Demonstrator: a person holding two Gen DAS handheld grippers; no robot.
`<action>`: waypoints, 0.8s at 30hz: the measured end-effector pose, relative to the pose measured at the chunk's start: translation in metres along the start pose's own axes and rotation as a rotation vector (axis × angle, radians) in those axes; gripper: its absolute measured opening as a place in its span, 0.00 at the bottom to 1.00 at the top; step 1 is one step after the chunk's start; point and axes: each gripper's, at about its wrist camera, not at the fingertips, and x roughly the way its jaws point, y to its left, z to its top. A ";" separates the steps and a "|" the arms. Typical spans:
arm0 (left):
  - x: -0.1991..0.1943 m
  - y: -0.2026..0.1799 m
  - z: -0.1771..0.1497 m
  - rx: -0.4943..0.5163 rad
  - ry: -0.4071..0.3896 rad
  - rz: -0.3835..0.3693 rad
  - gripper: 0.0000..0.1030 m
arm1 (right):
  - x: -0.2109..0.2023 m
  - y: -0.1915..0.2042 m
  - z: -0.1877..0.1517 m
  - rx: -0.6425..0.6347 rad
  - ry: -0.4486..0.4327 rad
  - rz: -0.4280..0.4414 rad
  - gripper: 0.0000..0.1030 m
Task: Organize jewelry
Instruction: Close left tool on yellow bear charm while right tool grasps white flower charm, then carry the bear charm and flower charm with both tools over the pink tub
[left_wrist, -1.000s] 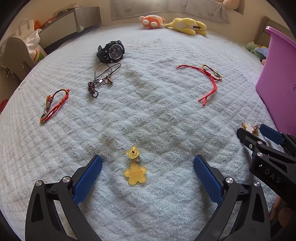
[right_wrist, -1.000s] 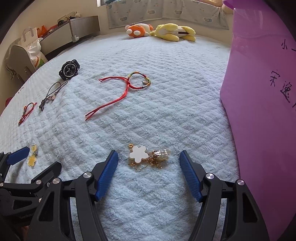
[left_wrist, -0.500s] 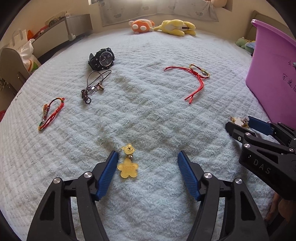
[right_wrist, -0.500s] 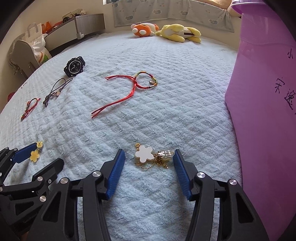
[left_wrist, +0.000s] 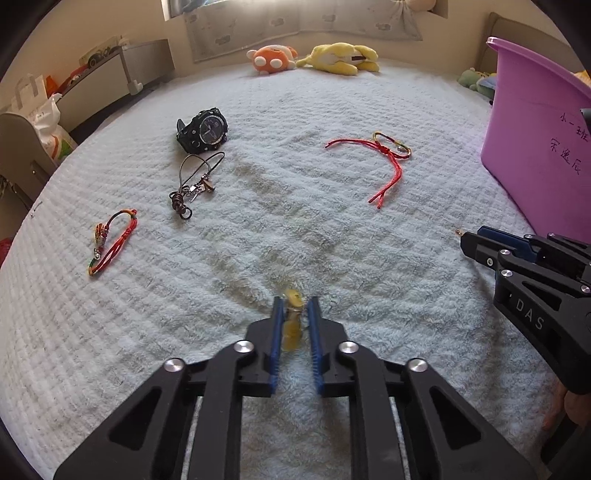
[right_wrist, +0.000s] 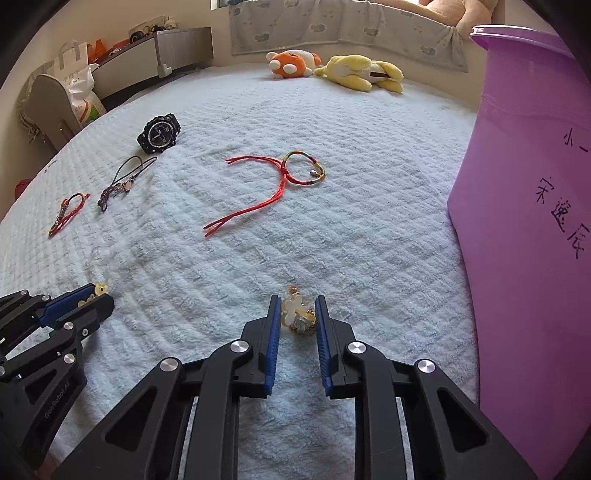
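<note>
Jewelry laid out on a pale blue quilted bed; two pieces in hand at once

Left wrist view: left claw (left_wrist: 295, 314) has just been closing and now pinches the yellow bear-and-flower charm (left_wrist: 292, 325) between its blue pads. Charm stands on edge, long axis running straight ahead along the fingers, bear end poking past the tips and touching the bed (left_wrist: 258, 206). Loose pieces ahead, counted: one black wristwatch (left_wrist: 202, 130), one dark cord charm strap (left_wrist: 192, 181), one multicoloured woven bracelet (left_wrist: 110, 240) far left, one red string bracelet (left_wrist: 384, 162) to the right. Right claw (left_wrist: 469, 240) enters at the right edge; jaws look narrow, contents hidden from here. Purple tub (left_wrist: 535, 140) stands right of it

Right wrist view: right claw (right_wrist: 295, 314) has just been closing; jaws narrow, pads against the white flower pendant with gold chain (right_wrist: 295, 312), which sits between the tips and low on the bed. Purple tub (right_wrist: 524, 221) is just right of this claw, well apart from the left claw (right_wrist: 96, 295), so the right hand is nearer the likely drop spot. Judgement: next move is lift, then swing right and up over the tub rim. Two plush toys, one orange (right_wrist: 291, 62) and one yellow (right_wrist: 358, 72), at the far edge; not task items

Count: six jewelry pieces, two gripped, four loose
</note>
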 end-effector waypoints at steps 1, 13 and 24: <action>-0.002 0.000 0.000 0.003 0.000 0.001 0.10 | -0.002 0.001 -0.001 0.003 0.002 0.000 0.16; -0.019 0.021 0.006 -0.025 0.010 -0.023 0.09 | -0.030 0.016 0.001 0.015 -0.012 -0.002 0.16; -0.062 0.039 0.027 -0.023 0.018 -0.081 0.09 | -0.084 0.027 0.015 0.090 -0.004 0.028 0.16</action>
